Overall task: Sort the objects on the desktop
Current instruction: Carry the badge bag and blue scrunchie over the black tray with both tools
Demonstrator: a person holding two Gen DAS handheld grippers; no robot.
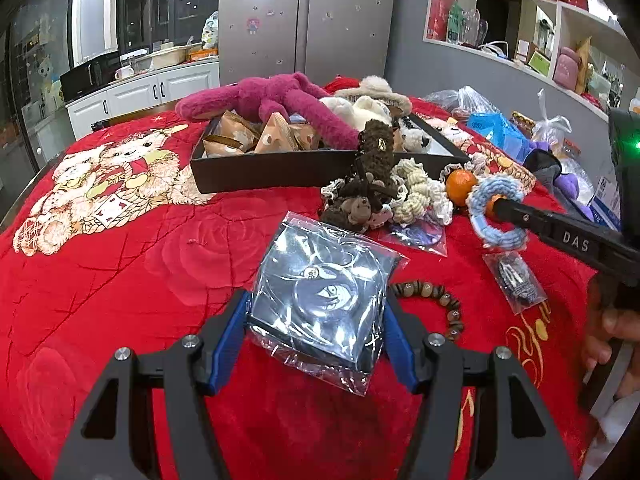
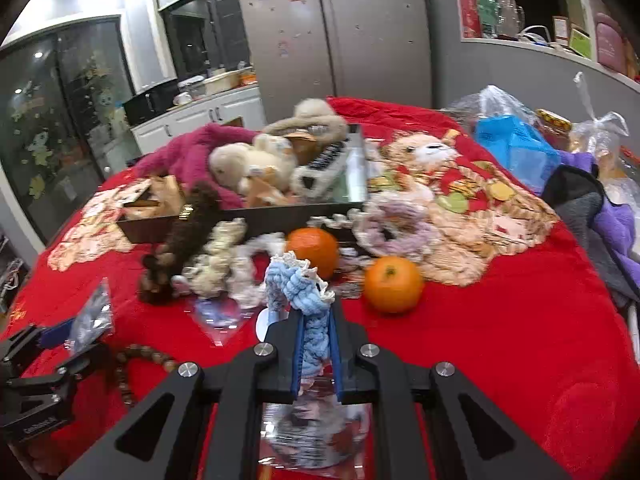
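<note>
Left wrist view: my left tool (image 1: 316,328) grips a glossy, crinkled plastic packet (image 1: 320,296) above the red tabletop (image 1: 120,280); my right tool (image 2: 316,344) pinches a braided blue ring (image 2: 298,288).

Home kitchen: fridge (image 1: 308,16), cabinets (image 1: 160,88).

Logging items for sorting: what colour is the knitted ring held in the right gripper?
Light blue knitted ring with a cream lace edge, clearest in the right wrist view.

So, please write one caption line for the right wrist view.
Right gripper shut on a blue braided ring, above a red blanket with two oranges.
</note>
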